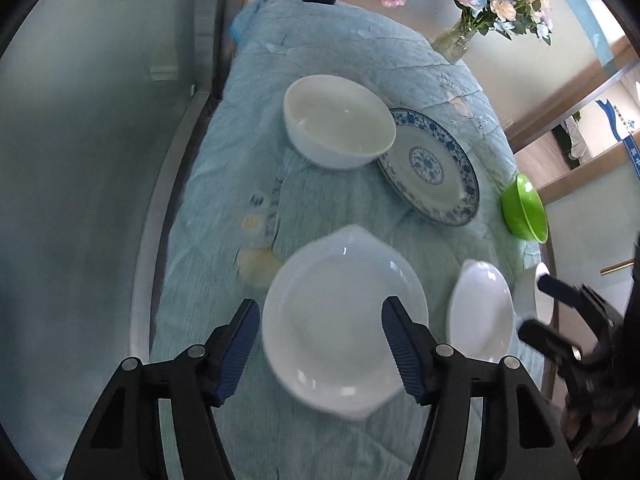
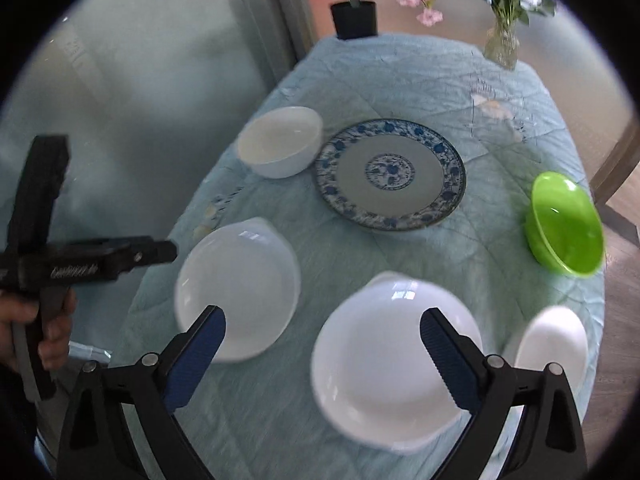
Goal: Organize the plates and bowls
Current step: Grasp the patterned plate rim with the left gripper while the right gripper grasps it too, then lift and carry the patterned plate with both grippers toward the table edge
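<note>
Plates and bowls lie spread in a single layer over the tabletop, which is covered with a pale blue quilted cloth; nothing is stacked yet, so by my reading the sorting has barely begun.

Nearest, at the near edge, sit two white handled dishes. The left tool hangs over the left dish, its blue pads partly apart, one outside the dish's left rim and one over its right side, neither seeming to press on it. The right tool is steeply tilted over the gap between that dish and the right dish, its pads wide apart and holding nothing. Each tool seems placed to take the dish below it, probably so that the matching pair can be nested.

A small white bowl sits at the near right corner, partly hidden behind the right tool's arm.

Farther along the right edge a green bowl stands close to the drop, apart from the rest.

Toward the middle lies a blue-patterned plate, flat, and just beside it on the left a deep white bowl, upright; whether the two touch I cannot tell.

All of these vessels look empty and clean.

At the far edge stand a black plant pot and a glass vase holding flowers, clear of the dishes.
</note>
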Demonstrator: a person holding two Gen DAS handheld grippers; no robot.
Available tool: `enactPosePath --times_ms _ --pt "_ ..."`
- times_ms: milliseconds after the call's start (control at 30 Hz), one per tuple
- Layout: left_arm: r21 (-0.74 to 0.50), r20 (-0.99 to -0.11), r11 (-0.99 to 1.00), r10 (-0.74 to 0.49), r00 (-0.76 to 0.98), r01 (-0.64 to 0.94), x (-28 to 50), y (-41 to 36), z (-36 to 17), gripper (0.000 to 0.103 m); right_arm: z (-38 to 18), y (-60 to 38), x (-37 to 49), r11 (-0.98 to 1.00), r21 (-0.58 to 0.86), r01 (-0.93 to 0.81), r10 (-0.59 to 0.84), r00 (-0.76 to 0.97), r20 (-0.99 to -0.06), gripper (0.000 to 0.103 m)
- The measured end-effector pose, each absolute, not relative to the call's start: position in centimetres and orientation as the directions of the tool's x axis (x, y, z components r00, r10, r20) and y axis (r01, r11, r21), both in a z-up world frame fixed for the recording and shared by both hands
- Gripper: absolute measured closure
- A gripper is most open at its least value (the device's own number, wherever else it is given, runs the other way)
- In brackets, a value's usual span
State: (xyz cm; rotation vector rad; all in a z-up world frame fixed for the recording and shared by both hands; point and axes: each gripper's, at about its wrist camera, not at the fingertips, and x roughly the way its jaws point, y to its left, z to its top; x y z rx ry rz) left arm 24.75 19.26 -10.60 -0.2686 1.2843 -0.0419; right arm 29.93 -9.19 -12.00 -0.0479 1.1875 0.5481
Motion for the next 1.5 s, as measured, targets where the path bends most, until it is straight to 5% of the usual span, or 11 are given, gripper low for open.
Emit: enactPosePath --times_ms 233,400,600,633,700,767,867,1500 --pt "-0.343 -0.908 0.937 -0.314 0.277 -0.063 33.8 15.0 -11.9 0.042 -16.0 -12.3 40.6 0.920 0.347 -0.180 0.379 0.190 -0.906 0.008" --pt "-0.379 -0.911 0.920 -0.352 0.216 -0.099 38.7 12.0 -14.9 0.042 -18.9 -12.8 44.3 0.945 0.306 -0.118 0.321 0.149 -0.935 0.025" --pt "-0.325 -0.941 0.933 -0.303 0.152 -0.152 41.2 10.6 -18.0 0.059 -20.2 -12.8 46.9 0.957 0.269 -0.107 0.284 0.163 -0.945 0.035" --pt "-0.311 -0.946 0.936 -0.289 0.145 -0.164 41.5 10.4 -18.3 0.062 -20.5 -12.7 47.4 0.958 0.265 -0.106 0.280 0.162 -0.946 0.038" --pt "-0.302 -0.950 0.935 -0.278 0.142 -0.186 41.7 10.3 -18.9 0.064 -20.9 -12.4 48.3 0.962 0.252 -0.104 0.266 0.155 -0.951 0.064" --pt "-0.299 -0.952 0.933 -0.277 0.134 -0.198 42.1 10.4 -19.4 0.064 -21.4 -12.3 49.6 0.971 0.219 -0.096 0.232 0.158 -0.960 0.069" --pt "-0.288 -0.957 0.931 -0.269 0.113 -0.224 42.6 10.5 -20.2 0.076 -21.9 -12.5 50.9 0.968 0.243 -0.064 0.250 0.143 -0.958 0.069" --pt "-0.337 -0.939 0.924 -0.318 0.128 -0.179 41.2 11.6 -19.5 0.082 -22.2 -12.6 51.1 0.929 0.316 -0.190 0.322 -0.004 -0.947 0.073"
